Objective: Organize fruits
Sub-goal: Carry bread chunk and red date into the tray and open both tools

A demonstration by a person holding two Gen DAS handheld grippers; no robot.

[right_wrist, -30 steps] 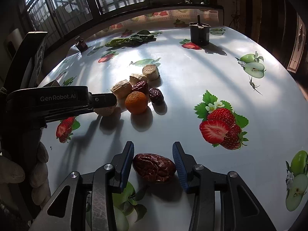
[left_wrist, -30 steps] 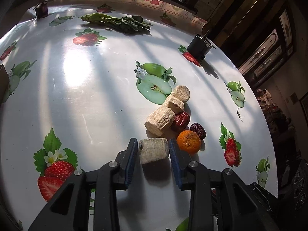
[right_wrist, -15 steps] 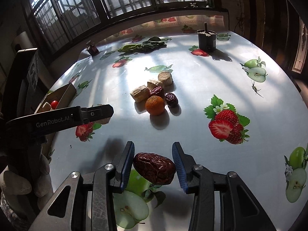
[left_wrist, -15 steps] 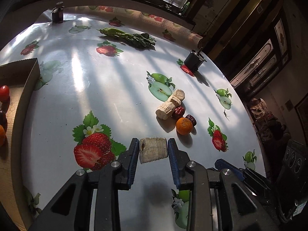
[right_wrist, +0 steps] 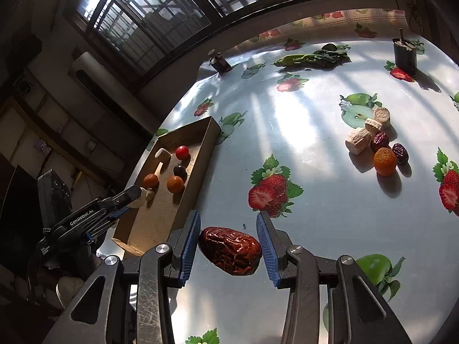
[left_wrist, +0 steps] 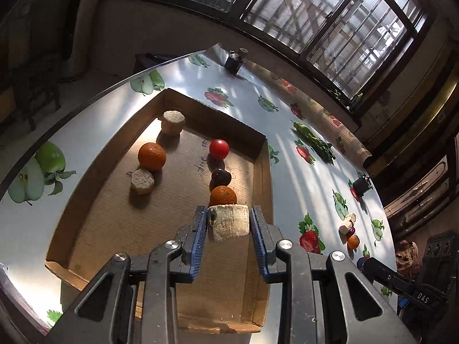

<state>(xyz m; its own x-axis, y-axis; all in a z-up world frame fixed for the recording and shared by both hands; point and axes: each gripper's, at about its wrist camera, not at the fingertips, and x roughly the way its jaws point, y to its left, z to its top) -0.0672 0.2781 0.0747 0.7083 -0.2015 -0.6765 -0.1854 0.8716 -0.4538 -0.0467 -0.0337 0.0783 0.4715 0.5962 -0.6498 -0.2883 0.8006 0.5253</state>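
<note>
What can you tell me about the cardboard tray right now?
The cardboard tray is a shallow, open-topped brown box with low walls and handwriting on its floor, lying flat near the table's edge. It holds two oranges, a red tomato, a dark fruit and two pale chunks. The left gripper hangs over its near part, clamping another pale chunk.

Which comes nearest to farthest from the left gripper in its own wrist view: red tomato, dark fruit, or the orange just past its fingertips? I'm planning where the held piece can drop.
1. Orange, directly beyond the left gripper.
2. Dark fruit, just behind it.
3. Red tomato, deepest in the cardboard tray.
</note>
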